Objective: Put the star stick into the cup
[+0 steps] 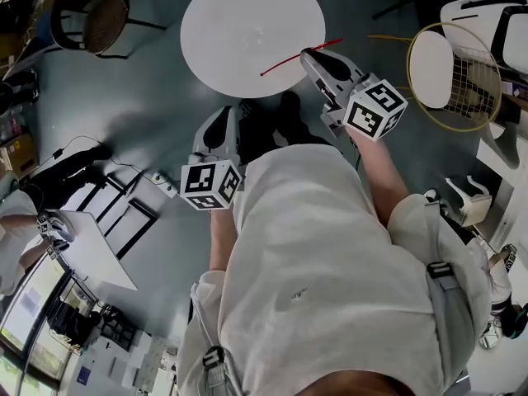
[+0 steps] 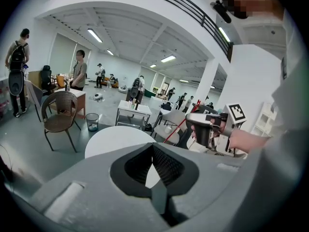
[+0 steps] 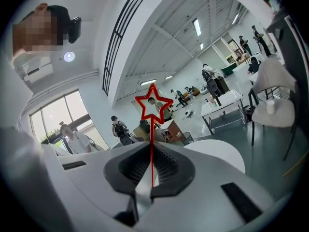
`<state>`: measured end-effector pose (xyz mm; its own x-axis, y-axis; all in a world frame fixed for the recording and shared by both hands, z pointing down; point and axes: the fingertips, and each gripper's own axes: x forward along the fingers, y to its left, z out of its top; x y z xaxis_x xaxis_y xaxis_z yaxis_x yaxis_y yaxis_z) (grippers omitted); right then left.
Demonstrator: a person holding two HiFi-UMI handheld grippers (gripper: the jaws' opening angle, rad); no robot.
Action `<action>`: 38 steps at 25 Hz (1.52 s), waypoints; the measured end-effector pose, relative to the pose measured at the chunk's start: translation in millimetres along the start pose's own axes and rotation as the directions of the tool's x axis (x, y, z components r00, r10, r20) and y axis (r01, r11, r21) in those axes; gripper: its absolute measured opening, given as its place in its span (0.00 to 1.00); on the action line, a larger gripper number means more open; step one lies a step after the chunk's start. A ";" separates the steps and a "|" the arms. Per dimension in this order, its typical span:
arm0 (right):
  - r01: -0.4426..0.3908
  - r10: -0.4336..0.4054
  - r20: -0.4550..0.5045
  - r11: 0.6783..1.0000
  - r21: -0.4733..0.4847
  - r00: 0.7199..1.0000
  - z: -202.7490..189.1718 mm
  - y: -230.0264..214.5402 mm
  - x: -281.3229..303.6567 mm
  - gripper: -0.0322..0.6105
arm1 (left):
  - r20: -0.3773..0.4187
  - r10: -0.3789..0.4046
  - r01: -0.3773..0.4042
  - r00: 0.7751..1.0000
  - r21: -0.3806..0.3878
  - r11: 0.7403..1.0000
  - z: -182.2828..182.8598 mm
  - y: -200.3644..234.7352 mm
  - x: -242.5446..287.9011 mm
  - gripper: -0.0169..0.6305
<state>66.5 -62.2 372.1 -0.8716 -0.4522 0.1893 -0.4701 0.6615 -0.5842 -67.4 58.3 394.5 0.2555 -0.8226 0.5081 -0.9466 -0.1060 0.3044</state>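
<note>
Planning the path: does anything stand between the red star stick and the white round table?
Nothing visible: the thin red star stick, shut in the right tool, reaches over the round white table. No cup shows anywhere.

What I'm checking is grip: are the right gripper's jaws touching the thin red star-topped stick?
Touching: the right gripper view shows the right gripper pinching the thin red star-topped stick.

This is a big open workspace, something like a shared office or a lab hall. The ceiling is high and white, with long strip lights point(image 2: 94, 35), and the floor point(image 1: 157, 81) is grey. White tables point(image 2: 130, 111), a round white counter point(image 1: 252, 31), a wicker chair point(image 2: 60, 112) and a waste bin point(image 2: 92, 121) stand around. Several people point(image 2: 79, 69) stand about, and there are large windows point(image 3: 53, 115).
</note>
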 end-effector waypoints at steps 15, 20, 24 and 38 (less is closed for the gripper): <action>0.156 -0.157 0.055 0.988 0.011 0.986 25.3 -14.8 31.2 0.08 | -0.042 -0.157 0.159 0.987 0.051 0.986 45.5 36.4 52.1 0.04; 0.227 -0.226 0.069 0.974 -0.005 0.972 33.7 -13.0 48.6 0.08 | -0.064 -0.234 0.239 0.970 0.076 0.968 65.5 52.0 73.5 0.04; 0.277 -0.276 0.057 0.961 -0.010 0.959 26.8 -17.7 55.9 0.09 | -0.109 -0.292 0.303 0.950 0.104 0.947 64.8 55.0 88.0 0.04; 0.426 -0.426 -0.019 0.904 -0.014 0.904 2.1 -34.4 115.7 0.09 | -0.253 -0.425 0.455 0.869 0.071 0.888 62.1 100.1 132.8 0.04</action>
<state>-17.9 -138.5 412.4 -0.5903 -0.6796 0.4355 -0.7987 0.4137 -0.4371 -140.5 -96.3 442.5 0.6743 -0.5283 0.5160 -0.7380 -0.5080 0.4442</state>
